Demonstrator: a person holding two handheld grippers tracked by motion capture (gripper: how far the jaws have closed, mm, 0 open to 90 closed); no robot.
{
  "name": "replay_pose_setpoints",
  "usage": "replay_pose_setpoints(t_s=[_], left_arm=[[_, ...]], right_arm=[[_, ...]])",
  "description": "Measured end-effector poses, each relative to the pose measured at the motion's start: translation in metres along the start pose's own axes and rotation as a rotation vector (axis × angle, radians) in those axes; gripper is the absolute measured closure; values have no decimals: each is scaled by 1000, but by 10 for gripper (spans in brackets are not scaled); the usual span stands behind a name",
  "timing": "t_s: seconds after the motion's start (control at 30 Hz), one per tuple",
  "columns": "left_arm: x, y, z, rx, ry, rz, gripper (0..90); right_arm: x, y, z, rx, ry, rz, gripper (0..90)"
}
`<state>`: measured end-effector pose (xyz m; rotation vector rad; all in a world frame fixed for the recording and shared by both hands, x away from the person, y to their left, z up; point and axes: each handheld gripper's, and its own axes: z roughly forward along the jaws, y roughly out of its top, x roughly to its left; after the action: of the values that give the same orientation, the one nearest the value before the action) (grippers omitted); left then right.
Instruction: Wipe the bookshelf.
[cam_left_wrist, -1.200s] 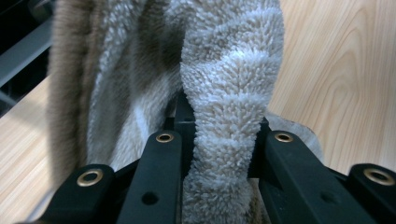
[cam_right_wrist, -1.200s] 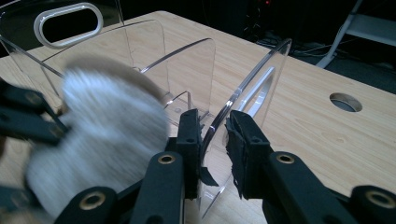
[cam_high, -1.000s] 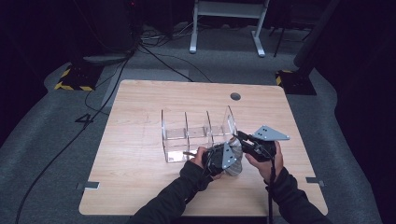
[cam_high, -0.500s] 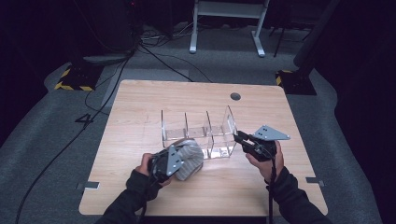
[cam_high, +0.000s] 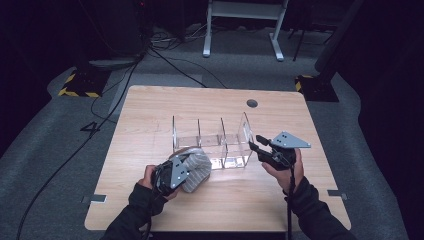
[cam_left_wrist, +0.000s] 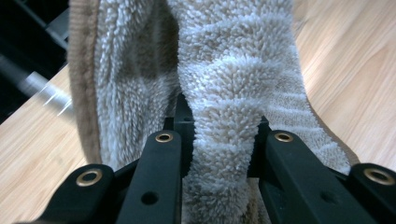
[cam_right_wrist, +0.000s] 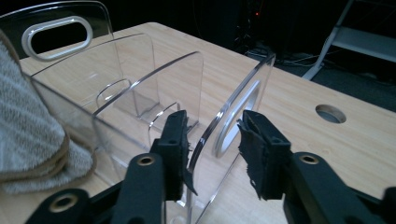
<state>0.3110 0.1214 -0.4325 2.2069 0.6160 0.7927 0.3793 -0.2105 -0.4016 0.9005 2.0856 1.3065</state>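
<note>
Leftward went the left claw (cam_high: 187, 167), clamped on towel (cam_high: 196, 169); right claw (cam_right_wrist: 212, 151) opening.

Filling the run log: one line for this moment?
left gripper: shut on fluffy towel | right gripper: just opening, straddling clear organizer end wall

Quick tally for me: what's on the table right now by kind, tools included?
Fluffy grey towel, clamped in the left gripper: 1
Clear acrylic organizer with dividers: 1
Handheld grippers, counting the right gripper, whose jaws have just been opening around the organizer's end wall: 2
Total: 4
</note>
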Motion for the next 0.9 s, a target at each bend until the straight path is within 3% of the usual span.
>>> replay_pose_setpoints(t_s=[0.07,0.13,0.27,0.43,0.53,0.57,0.67,0.73,0.8,0.87,0.9], left_arm=[[-3,7,4,-13,-6,11,752],[-7,14,8,-28,-8,30,753],[-10,22,17,-39,-32,34,754],[-12,27,25,-43,-47,31,754],[-14,31,31,-60,-67,15,755],[-16,35,35,-66,-78,8,756],[-29,51,52,-79,-98,37,756],[-33,55,57,-85,-100,54,755],[-46,69,79,-94,-109,55,754],[-51,74,85,-91,-107,60,753],[-57,79,90,-85,-92,88,753]], right_arm=[[-5,3,6,6,-15,18,530],[-12,6,11,27,11,53,504],[-17,12,22,47,37,43,486],[-18,10,34,75,79,60,492],[-14,6,35,69,78,43,569],[-12,4,34,62,57,29,580],[-9,2,33,55,43,18,599],[-7,1,33,74,51,10,619],[-6,2,32,75,57,11,630],[-5,3,32,78,49,3,633],[-4,3,32,78,42,1,635]])
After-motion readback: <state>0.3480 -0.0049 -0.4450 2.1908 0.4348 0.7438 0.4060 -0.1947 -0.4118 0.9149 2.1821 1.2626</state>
